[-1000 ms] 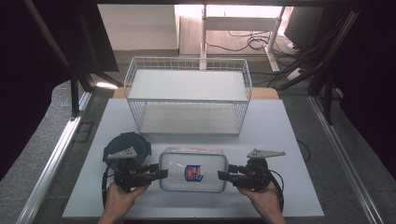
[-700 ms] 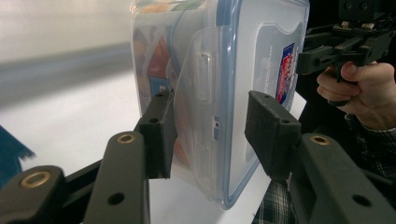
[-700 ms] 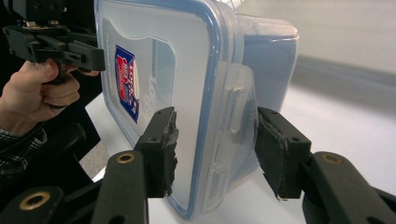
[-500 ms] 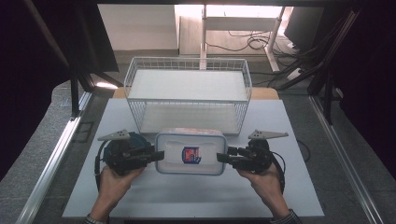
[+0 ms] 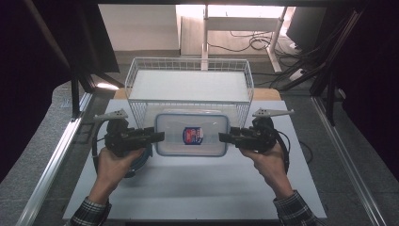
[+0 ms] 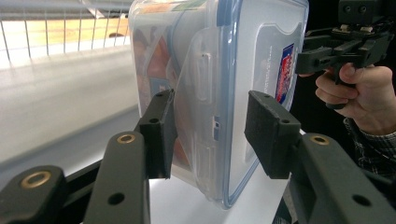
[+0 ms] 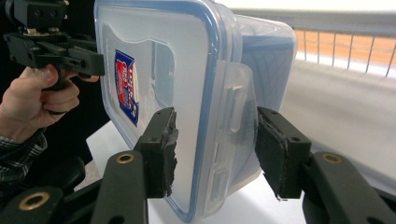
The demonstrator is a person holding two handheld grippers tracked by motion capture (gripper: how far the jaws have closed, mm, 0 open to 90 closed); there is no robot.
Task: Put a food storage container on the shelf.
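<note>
We hold the lidded plastic container by its two short ends, clear of the table, just before the wire basket. Our left hand-held gripper and right hand-held gripper each pinch a lid clasp. Its contents blur behind cloudy walls.

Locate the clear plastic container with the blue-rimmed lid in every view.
High view: container at centre, just before the wire basket.
Left gripper view: container upper centre, on edge.
Right gripper view: container centre, on edge.
Shared landmark: the red-and-blue lid label.
</note>
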